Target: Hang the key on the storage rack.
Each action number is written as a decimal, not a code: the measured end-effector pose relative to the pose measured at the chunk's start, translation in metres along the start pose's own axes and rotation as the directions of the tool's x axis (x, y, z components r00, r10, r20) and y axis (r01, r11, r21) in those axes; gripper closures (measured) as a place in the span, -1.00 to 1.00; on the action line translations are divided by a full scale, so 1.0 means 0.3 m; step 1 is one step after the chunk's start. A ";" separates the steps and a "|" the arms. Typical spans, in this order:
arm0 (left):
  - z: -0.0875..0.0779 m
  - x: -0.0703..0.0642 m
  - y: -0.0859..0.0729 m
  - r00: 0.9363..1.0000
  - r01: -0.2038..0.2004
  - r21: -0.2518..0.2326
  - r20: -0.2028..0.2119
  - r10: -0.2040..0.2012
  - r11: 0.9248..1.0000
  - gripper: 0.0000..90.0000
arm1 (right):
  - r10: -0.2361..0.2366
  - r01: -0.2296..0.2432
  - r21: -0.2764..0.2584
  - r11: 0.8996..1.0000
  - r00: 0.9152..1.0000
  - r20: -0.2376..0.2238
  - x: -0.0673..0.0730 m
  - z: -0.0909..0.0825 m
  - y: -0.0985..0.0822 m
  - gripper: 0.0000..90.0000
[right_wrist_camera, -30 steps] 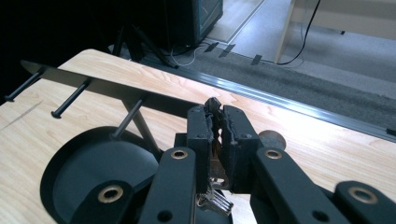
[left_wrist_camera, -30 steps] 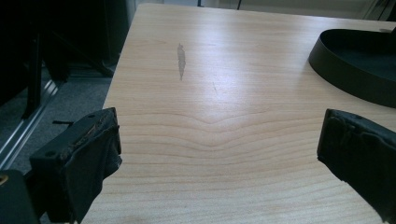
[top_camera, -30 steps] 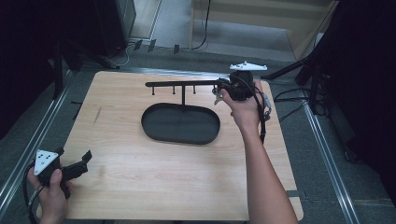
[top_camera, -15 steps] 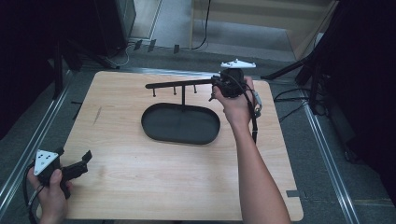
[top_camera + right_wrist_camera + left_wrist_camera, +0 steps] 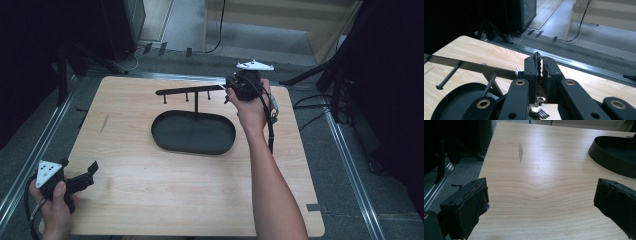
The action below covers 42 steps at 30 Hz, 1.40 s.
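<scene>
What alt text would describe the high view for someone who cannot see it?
A person's right hand holds a shut hand-held gripper at the right end of a black hook rack's bar, which stands on an oval black tray base on a wooden table. The left hand-held gripper rests open at the table's near-left corner.

grey carpet floor (image 5: 350, 165), wooden table (image 5: 150, 190), dark surroundings

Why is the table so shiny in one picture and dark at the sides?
Left gripper view: pale glare washes the table top, and the close jaws look soft. High view: the table is evenly lit, with black surroundings. Right gripper view: bright floor behind, dark left corner.
</scene>
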<state>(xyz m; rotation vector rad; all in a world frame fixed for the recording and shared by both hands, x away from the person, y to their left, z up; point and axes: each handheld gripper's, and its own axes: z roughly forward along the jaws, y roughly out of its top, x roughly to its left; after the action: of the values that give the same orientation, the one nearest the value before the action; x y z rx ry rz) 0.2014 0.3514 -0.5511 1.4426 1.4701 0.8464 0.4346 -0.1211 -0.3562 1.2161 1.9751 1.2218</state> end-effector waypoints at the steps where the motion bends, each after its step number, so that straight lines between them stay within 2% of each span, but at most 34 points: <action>1: 0.000 0.000 0.000 1.000 -0.001 0.000 0.000 0.001 1.000 -1.00 | 0.002 -0.002 0.002 1.000 1.000 -0.006 0.001 0.002 0.001 0.84; 4: 0.000 0.000 0.000 1.000 -0.003 -0.002 0.001 0.003 1.000 -1.00 | 0.013 -0.013 0.016 1.000 1.000 -0.010 -0.002 0.015 -0.008 0.86; 6: -0.001 0.000 0.000 1.000 -0.002 -0.002 0.001 0.002 1.000 -1.00 | 0.024 -0.024 -0.012 1.000 0.999 0.021 -0.010 0.016 -0.018 0.60; 7: -0.001 0.000 0.000 1.000 -0.003 -0.002 0.002 0.003 1.000 -1.00 | 0.034 -0.033 -0.026 0.999 0.999 0.026 -0.014 0.013 -0.020 0.55; 9: -0.001 0.000 0.000 1.000 -0.003 -0.002 0.002 0.003 1.000 -1.00 | 0.053 -0.052 -0.030 0.998 0.998 0.018 -0.025 0.006 -0.024 0.51; 13: -0.001 0.001 0.000 1.000 -0.001 0.000 0.003 0.001 1.000 -1.00 | 0.048 -0.047 -0.022 0.999 0.998 0.036 -0.039 -0.006 -0.031 0.46; 18: -0.001 0.002 0.000 1.000 0.002 0.000 0.003 -0.002 1.000 -1.00 | 0.067 -0.066 -0.022 0.998 0.997 0.043 -0.060 -0.025 -0.051 0.42; 26: 0.001 0.000 0.001 1.000 -0.001 -0.001 0.000 0.001 1.000 -1.00 | 0.059 -0.060 0.002 0.998 0.997 0.049 -0.085 -0.054 -0.111 0.28; 30: 0.000 -0.001 0.000 1.000 -0.001 -0.001 0.000 0.001 1.000 -1.00 | 0.071 -0.071 0.004 0.997 0.996 0.059 -0.109 -0.080 -0.172 0.05; 33: 0.000 -0.002 0.000 1.000 -0.004 -0.001 -0.002 0.004 1.000 -1.00 | 0.081 -0.083 0.029 0.996 0.994 0.071 -0.127 -0.103 -0.222 -0.14; 34: 0.000 -0.002 0.000 1.000 -0.004 -0.001 -0.002 0.004 1.000 -1.00 | 0.081 -0.083 0.029 0.996 0.994 0.071 -0.127 -0.103 -0.222 -0.14; 35: 0.000 -0.002 0.000 1.000 -0.005 0.000 -0.003 0.005 1.000 -1.00 | 0.085 -0.089 0.041 0.995 0.993 0.083 -0.138 -0.122 -0.259 -0.26; 37: 0.001 -0.002 0.000 1.000 -0.005 0.000 -0.003 0.005 1.000 -1.00 | 0.089 -0.095 0.054 0.994 0.990 0.106 -0.144 -0.135 -0.289 -0.41; 42: 0.000 -0.003 0.000 1.000 -0.008 -0.001 -0.004 0.008 1.000 -1.00 | 0.103 -0.115 0.077 0.990 0.984 0.148 -0.170 -0.176 -0.377 -0.70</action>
<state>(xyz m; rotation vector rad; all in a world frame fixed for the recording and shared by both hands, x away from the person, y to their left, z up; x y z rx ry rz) 0.2014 0.3505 -0.5511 1.4476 1.4677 0.8555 0.3695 -0.2104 -0.4336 1.4303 1.8937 1.0781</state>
